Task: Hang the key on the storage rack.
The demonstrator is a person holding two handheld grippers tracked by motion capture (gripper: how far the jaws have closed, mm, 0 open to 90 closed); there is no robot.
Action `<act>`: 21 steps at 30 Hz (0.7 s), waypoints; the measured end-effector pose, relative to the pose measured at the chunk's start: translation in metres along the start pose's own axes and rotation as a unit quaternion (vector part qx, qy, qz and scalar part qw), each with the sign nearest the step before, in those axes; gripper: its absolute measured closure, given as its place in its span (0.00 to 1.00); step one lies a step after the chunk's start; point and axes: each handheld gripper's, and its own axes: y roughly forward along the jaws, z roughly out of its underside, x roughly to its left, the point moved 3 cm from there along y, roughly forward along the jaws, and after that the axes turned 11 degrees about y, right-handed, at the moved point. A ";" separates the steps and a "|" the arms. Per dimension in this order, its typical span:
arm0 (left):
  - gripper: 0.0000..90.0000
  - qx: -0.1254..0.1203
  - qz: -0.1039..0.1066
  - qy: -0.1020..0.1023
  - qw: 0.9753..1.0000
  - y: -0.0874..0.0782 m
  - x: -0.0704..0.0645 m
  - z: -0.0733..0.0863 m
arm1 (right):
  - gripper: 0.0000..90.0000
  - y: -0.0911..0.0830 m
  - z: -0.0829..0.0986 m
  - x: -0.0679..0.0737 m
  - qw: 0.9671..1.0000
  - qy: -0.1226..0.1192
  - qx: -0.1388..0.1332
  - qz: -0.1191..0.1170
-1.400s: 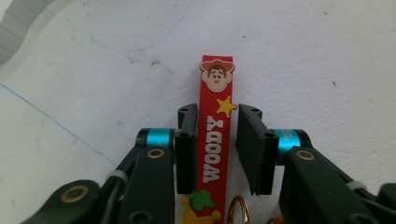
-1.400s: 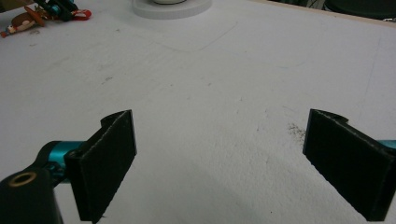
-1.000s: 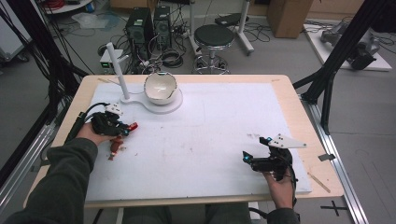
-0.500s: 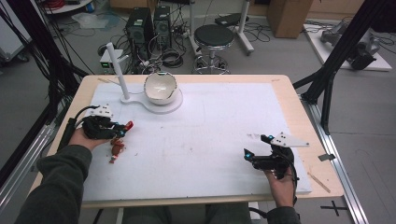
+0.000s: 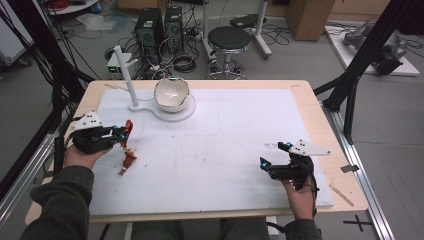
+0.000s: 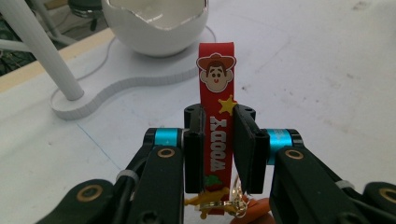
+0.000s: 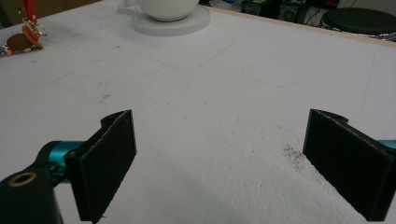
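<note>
My left gripper (image 5: 122, 134) is at the table's left side, shut on a red rubber strap (image 6: 216, 116) that bears a cowboy face and the word WOODY. The strap (image 5: 128, 127) sticks out beyond the jaws toward the white bowl (image 6: 154, 23). Gold rings and a brown charm (image 5: 129, 156) hang from the strap's lower end down to the mat. At the near right, my right gripper (image 5: 274, 154) is held low over the mat, its jaws wide open (image 7: 233, 158) with nothing between them. The charm (image 7: 23, 41) lies far off at the top left of the right gripper view.
The jagged-rimmed white bowl (image 5: 171, 94) sits on a flat white base (image 5: 187, 113) with an upright white post (image 5: 125, 75) at the back left. A white mat (image 5: 225, 150) covers the wooden table (image 5: 345, 165). Computers, cables and a stool (image 5: 229, 37) stand on the floor behind.
My left hand has drawn back a little to the left with the strap in its jaws. The right gripper has barely moved.
</note>
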 end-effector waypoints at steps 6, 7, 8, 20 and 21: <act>0.83 -0.045 -0.031 -0.020 0.998 -0.014 -0.005 -0.010 | 0.10 0.001 -0.003 0.001 1.000 -0.001 -0.003 -0.002; 0.83 -0.051 -0.035 -0.024 0.998 -0.016 -0.005 -0.011 | 0.10 0.001 -0.003 0.001 1.000 0.000 -0.002 -0.003; 0.83 -0.058 -0.040 -0.026 0.997 -0.018 -0.005 -0.012 | 0.10 0.001 -0.003 0.001 1.000 -0.002 -0.003 -0.004; 0.83 -0.103 -0.087 -0.045 0.990 -0.040 -0.007 -0.025 | 0.10 0.004 -0.005 0.003 1.000 -0.007 -0.003 -0.008; 0.83 -0.104 -0.091 -0.043 0.989 -0.042 -0.007 -0.026 | 0.10 0.004 -0.005 0.004 1.000 -0.006 -0.004 -0.009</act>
